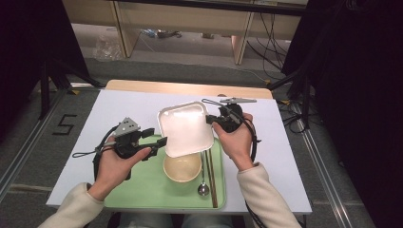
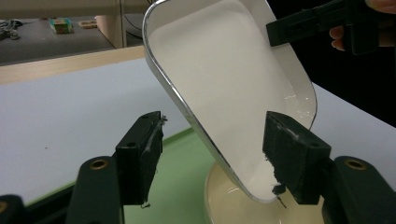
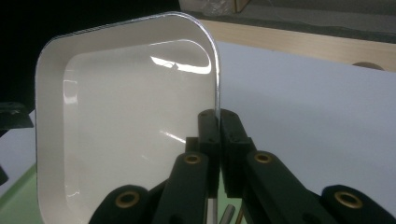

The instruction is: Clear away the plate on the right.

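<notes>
Even overhead light, dark surroundings, glare streaks on the white dish (image 3: 126, 135), soft focus.

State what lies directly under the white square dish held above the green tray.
Under the tilted white dish, gripped at its rim by the right gripper, sits a cream bowl on the green tray. The bowl's far rim and the tray beneath the dish are covered.
</notes>
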Demonstrator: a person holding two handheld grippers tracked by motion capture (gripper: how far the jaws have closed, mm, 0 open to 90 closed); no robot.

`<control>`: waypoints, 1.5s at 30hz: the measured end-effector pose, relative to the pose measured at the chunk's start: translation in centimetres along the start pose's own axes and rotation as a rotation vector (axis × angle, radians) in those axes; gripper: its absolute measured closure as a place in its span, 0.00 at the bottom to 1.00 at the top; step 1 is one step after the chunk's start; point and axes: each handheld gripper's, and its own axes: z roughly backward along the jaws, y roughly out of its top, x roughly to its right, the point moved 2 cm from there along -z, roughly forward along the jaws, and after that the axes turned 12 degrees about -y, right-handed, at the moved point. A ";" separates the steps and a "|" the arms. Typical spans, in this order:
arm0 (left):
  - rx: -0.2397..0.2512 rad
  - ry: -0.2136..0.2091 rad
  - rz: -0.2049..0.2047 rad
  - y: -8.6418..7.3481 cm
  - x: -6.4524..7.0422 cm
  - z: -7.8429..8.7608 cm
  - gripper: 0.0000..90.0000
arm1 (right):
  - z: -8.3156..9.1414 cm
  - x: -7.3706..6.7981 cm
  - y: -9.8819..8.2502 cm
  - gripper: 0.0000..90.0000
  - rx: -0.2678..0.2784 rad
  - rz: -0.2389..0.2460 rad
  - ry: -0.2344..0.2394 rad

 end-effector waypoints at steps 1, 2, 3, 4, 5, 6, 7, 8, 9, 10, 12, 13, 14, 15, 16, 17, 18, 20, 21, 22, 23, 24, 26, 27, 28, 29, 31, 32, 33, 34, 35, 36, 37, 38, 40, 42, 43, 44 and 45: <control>0.000 0.000 0.000 0.0 0.0 0.0 0.43 | 0.0 0.0 0.0 0.99 0.000 0.000 0.000; -0.003 0.003 0.010 0.0 0.0 -0.2 0.43 | 0.0 -0.1 0.0 0.99 0.003 0.010 -0.012; -0.010 0.001 0.000 0.0 -0.2 -0.3 0.44 | 0.1 -0.3 0.0 0.99 0.003 -0.007 0.003; -0.012 0.010 0.030 0.0 -0.2 -0.6 0.46 | 0.1 -0.5 0.0 0.99 0.010 0.002 0.003; -0.012 0.010 0.030 0.0 -0.2 -0.6 0.46 | 0.1 -0.5 0.0 0.99 0.010 0.002 0.003; -0.015 0.009 0.035 0.0 -0.3 -0.7 0.46 | 0.1 -0.6 0.0 0.99 0.014 0.011 0.008; -0.014 0.008 0.033 0.0 -0.3 -0.8 0.47 | 0.1 -0.8 0.0 0.99 0.018 0.006 0.014; -0.014 0.011 0.052 0.0 -0.4 -1.0 0.49 | 0.1 -1.0 -0.1 0.99 0.017 0.015 0.023; -0.014 0.011 0.052 0.0 -0.4 -1.0 0.51 | 0.1 -1.0 -0.1 0.99 0.017 0.015 0.023; -0.024 0.005 0.053 -0.1 -0.6 -1.1 0.52 | 0.2 -1.2 -0.1 0.99 0.023 0.026 0.016; -0.020 0.003 0.078 -0.1 -0.8 -1.1 0.57 | 0.2 -1.6 -0.1 0.99 0.024 0.022 0.036; -0.020 0.003 0.078 -0.1 -0.8 -1.1 0.58 | 0.2 -1.6 -0.1 0.99 0.024 0.022 0.036; -0.022 0.005 0.071 -0.1 -0.9 -1.1 0.58 | 0.2 -1.7 -0.1 0.99 0.022 0.023 0.037; -0.018 0.013 0.081 -0.2 -0.9 -1.0 0.60 | 0.2 -1.7 -0.1 0.99 0.022 0.026 0.037; -0.019 0.020 0.074 -0.1 -1.1 -0.8 0.65 | 0.2 -2.0 -0.2 0.99 0.027 0.016 0.037; -0.019 0.020 0.074 -0.1 -1.1 -0.8 0.66 | 0.2 -1.9 -0.2 0.99 0.027 0.026 0.040; -0.009 0.024 0.087 -0.1 -1.2 -0.6 0.68 | 0.2 -1.9 -0.2 0.99 0.031 0.031 0.039; 0.002 0.039 0.100 0.0 -1.2 -0.5 0.70 | 0.2 -2.0 -0.2 0.99 0.034 0.033 0.036; 0.002 0.039 0.100 0.0 -1.2 -0.5 0.71 | 0.2 -2.0 -0.2 0.99 0.034 0.033 0.036; 0.011 0.044 0.088 0.2 -1.3 -0.3 0.73 | 0.2 -2.1 -0.2 0.99 0.033 0.037 0.036; 0.011 0.044 0.088 0.2 -1.3 -0.3 0.75 | 0.2 -2.1 -0.2 0.99 0.033 0.037 0.036; 0.019 0.060 0.097 0.3 -1.4 0.0 0.76 | 0.3 -2.2 -0.3 0.99 0.030 0.031 0.039; 0.023 0.066 0.087 0.5 -1.6 0.2 0.78 | 0.3 -2.4 -0.3 0.99 0.040 0.041 0.044; 0.023 0.066 0.087 0.5 -1.6 0.2 0.79 | 0.3 -2.4 -0.3 0.99 0.040 0.041 0.044; 0.030 0.079 0.087 0.6 -1.7 0.5 0.80 | 0.3 -2.6 -0.3 0.99 0.037 0.041 0.045; 0.030 0.079 0.087 0.6 -1.7 0.5 0.81 | 0.3 -2.6 -0.3 0.99 0.037 0.041 0.045; 0.039 0.087 0.085 0.7 -1.8 0.7 0.82 | 0.4 -2.8 -0.3 0.99 0.037 0.052 0.045; 0.045 0.099 0.088 0.7 -1.7 0.8 0.83 | 0.4 -3.0 -0.4 0.99 0.041 0.057 0.049; 0.045 0.099 0.088 0.7 -1.7 0.8 0.84 | 0.4 -3.0 -0.4 0.99 0.038 0.061 0.046; 0.051 0.105 0.086 0.7 -1.8 1.0 0.84 | 0.4 -3.1 -0.5 0.99 0.033 0.057 0.042; 0.051 0.105 0.086 0.7 -1.8 1.0 0.85 | 0.4 -3.1 -0.5 0.99 0.033 0.057 0.042; 0.051 0.108 0.086 0.8 -1.8 1.0 0.85 | 0.3 -3.1 -0.5 0.99 0.036 0.061 0.043; 0.050 0.111 0.086 0.8 -1.7 1.1 0.85 | 0.3 -3.1 -0.5 0.99 0.036 0.061 0.043; 0.053 0.110 0.086 0.8 -1.7 1.2 0.85 | 0.3 -3.2 -0.6 0.99 0.035 0.059 0.044; 0.057 0.110 0.088 0.9 -1.8 1.4 0.87 | 0.3 -3.3 -0.7 0.99 0.032 0.053 0.042; 0.061 0.110 0.090 1.0 -1.8 1.5 0.87 | 0.2 -3.3 -0.7 0.99 0.039 0.061 0.042; 0.064 0.115 0.092 1.1 -1.7 1.5 0.88 | 0.2 -3.5 -0.8 0.99 0.029 0.049 0.045; 0.062 0.117 0.083 1.1 -1.8 1.6 0.88 | 0.2 -3.5 -0.8 0.99 0.029 0.049 0.045; 0.065 0.119 0.083 1.2 -1.8 1.7 0.88 | 0.2 -3.5 -0.8 0.99 0.037 0.053 0.045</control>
